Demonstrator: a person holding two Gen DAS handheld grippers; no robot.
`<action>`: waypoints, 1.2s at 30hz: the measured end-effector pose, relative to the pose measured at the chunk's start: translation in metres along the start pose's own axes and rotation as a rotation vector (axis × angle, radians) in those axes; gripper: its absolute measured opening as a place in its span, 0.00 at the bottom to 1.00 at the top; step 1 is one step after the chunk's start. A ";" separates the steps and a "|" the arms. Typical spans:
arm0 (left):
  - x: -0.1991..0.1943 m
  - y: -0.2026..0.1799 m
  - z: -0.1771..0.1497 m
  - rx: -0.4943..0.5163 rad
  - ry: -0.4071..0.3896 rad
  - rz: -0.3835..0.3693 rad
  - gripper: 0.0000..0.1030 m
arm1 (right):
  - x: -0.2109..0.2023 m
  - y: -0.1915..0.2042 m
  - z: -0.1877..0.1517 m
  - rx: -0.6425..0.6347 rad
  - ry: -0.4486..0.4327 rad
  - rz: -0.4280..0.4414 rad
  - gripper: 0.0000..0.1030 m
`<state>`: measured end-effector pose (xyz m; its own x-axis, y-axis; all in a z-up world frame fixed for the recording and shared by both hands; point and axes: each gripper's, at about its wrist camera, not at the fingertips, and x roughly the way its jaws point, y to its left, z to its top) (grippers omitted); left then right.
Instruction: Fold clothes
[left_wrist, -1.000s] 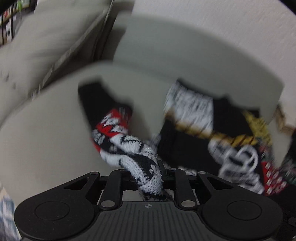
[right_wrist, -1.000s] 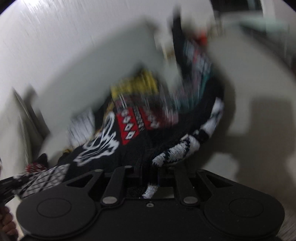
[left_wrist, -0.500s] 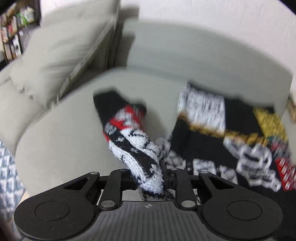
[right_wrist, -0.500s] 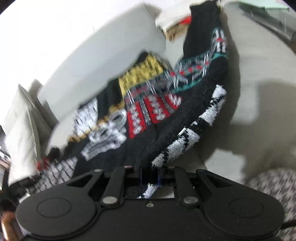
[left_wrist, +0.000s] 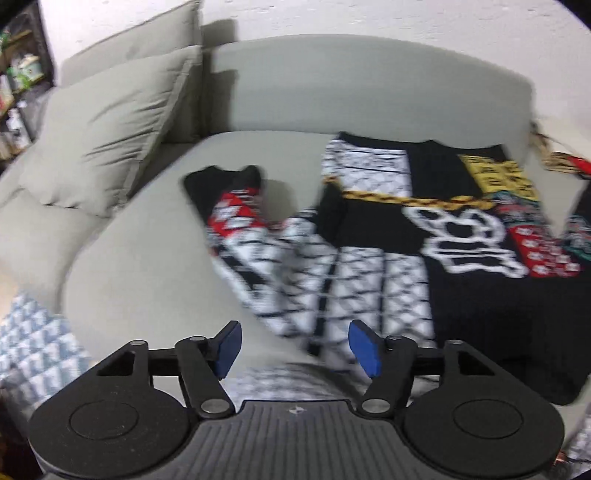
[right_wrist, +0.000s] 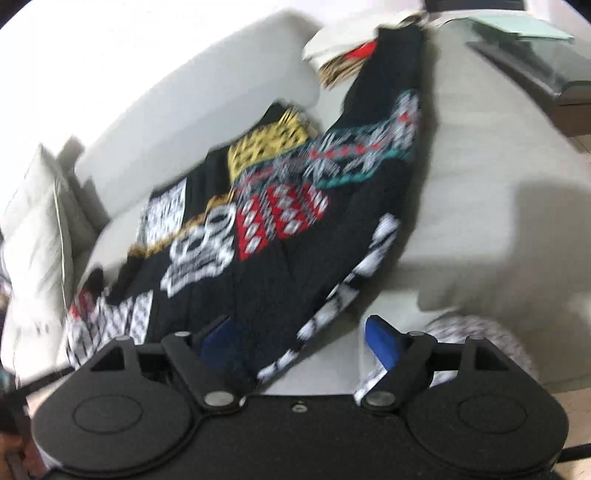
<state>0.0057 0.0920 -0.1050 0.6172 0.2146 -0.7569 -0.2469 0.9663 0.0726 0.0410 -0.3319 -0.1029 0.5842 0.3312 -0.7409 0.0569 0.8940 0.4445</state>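
A black patterned knit sweater (left_wrist: 461, 236) is seen spread across the seat of a grey sofa (left_wrist: 155, 266), its body lying flat with the neckline toward the backrest. A white skull-like motif, a gold chain band, a yellow block and red diamond panels are shown on its front. One sleeve (left_wrist: 255, 240), checked in white and black with a red section and a black cuff, is laid out on the cushion beside the body, angled toward the sofa's back. The other sleeve (right_wrist: 384, 122), banded in teal, red and white, is stretched toward the far corner of the seat.

The left gripper (left_wrist: 294, 347) is held above the sweater's lower edge with its blue-padded fingers (left_wrist: 364, 349) parted and opening; checked knit is framed between them, but nothing is pressed by the pads. The right gripper (right_wrist: 303, 343) is likewise caught with its fingers opening, the white-patterned hem (right_wrist: 347, 295) of the sweater lying between them untouched by the pads, so the garment is released on both sides.

A grey pillow (left_wrist: 107, 144) is propped against the sofa's backrest to the left of the sweater. A folded patterned item (right_wrist: 351, 55) is visible at the sofa's far corner, though blurred. Both views are softened by motion.
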 end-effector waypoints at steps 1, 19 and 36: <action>0.003 -0.009 0.002 0.022 -0.010 -0.015 0.63 | 0.001 -0.001 0.003 -0.004 -0.020 0.003 0.48; 0.061 -0.082 0.002 0.185 0.098 -0.097 0.33 | 0.098 0.017 0.028 -0.043 0.101 -0.200 0.19; 0.030 -0.115 0.058 0.179 0.019 -0.185 0.62 | 0.064 -0.120 0.150 0.488 -0.318 -0.053 0.54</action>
<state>0.0958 -0.0045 -0.0987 0.6251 0.0310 -0.7799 0.0059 0.9990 0.0444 0.1930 -0.4633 -0.1282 0.7804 0.1157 -0.6145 0.4149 0.6394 0.6473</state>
